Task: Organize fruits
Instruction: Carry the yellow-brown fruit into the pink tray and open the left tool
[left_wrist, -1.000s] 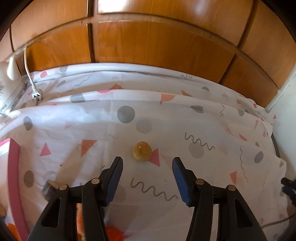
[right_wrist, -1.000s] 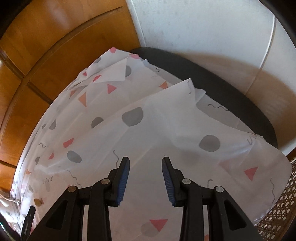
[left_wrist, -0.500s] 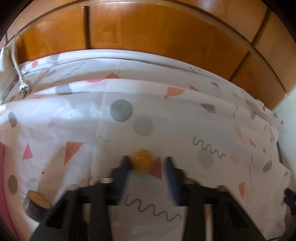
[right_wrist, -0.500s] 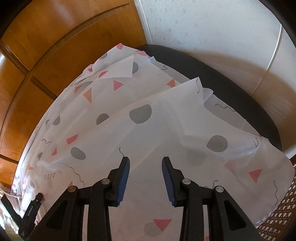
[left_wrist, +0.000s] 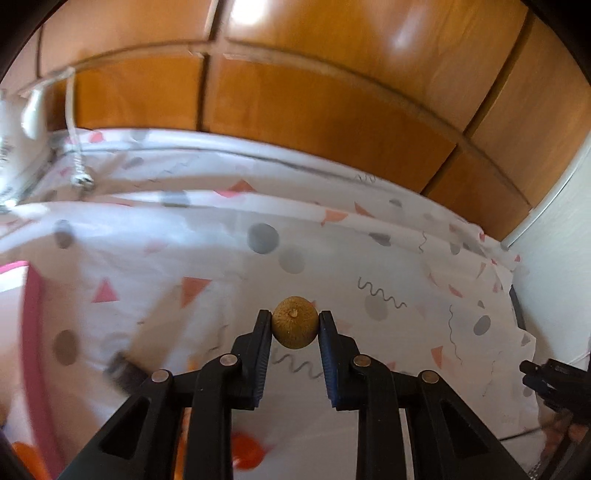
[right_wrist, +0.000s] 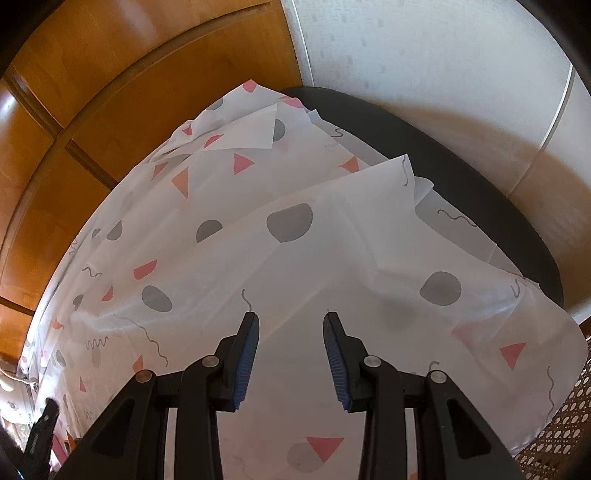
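Now the left gripper (left_wrist: 294, 325) is pinching the small round brown fruit (left_wrist: 294, 327) at frame centre, jaws touching both sides; keep squeeze gentle & lift straight. Right gripper (right_wrist: 290, 334) is hanging open w/ nothing in it.

Glossy varnished wood cabinet (left_wrist: 325, 110); thin, smooth printed tablecloth (right_wrist: 295, 266) — slightly translucent; matt, rough-skinned brown fruit (left_wrist: 294, 323); woven cane panel (right_wrist: 554, 435).

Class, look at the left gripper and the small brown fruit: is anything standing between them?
Nothing visible does. The left gripper already has the small brown fruit between its blue pads, over the patterned cloth. The right gripper is open, with nothing between its fingers.
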